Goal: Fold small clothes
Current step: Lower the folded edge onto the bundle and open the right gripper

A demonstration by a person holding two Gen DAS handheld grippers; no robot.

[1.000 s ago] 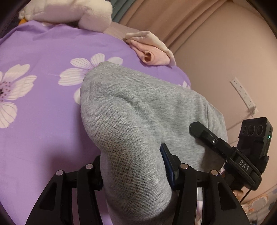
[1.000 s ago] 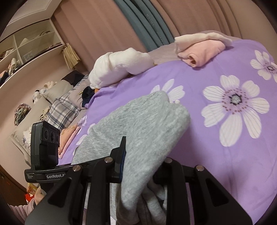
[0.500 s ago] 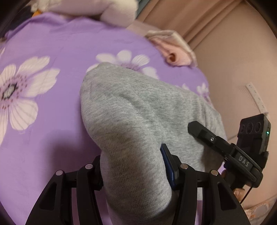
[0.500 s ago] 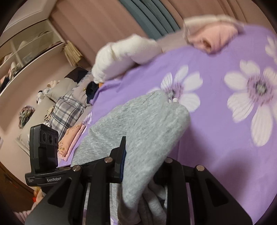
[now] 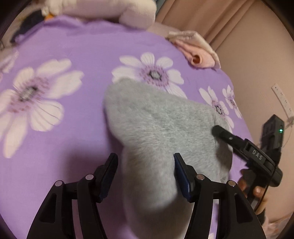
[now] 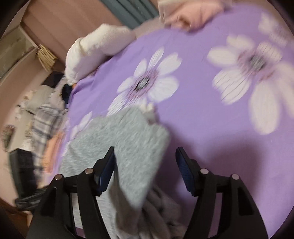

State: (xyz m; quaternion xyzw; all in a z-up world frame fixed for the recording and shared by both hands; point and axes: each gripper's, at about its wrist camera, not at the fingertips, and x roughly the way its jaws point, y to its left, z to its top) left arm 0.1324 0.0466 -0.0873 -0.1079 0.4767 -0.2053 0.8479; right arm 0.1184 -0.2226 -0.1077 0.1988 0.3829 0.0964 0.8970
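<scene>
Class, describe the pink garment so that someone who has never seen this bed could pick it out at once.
Start from the purple flowered bedspread and go to its far edge by the beige curtain. There, right of the white plush bundle, lies the pink garment, folded under a cream cloth. It is the only pink piece; the garment between the grippers is grey.

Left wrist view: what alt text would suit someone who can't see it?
An open black claw straddles a grey garment lying on a purple flowered bedspread. The other claw reaches in from the right, and folded pink clothes sit at the bed's far edge.
</scene>
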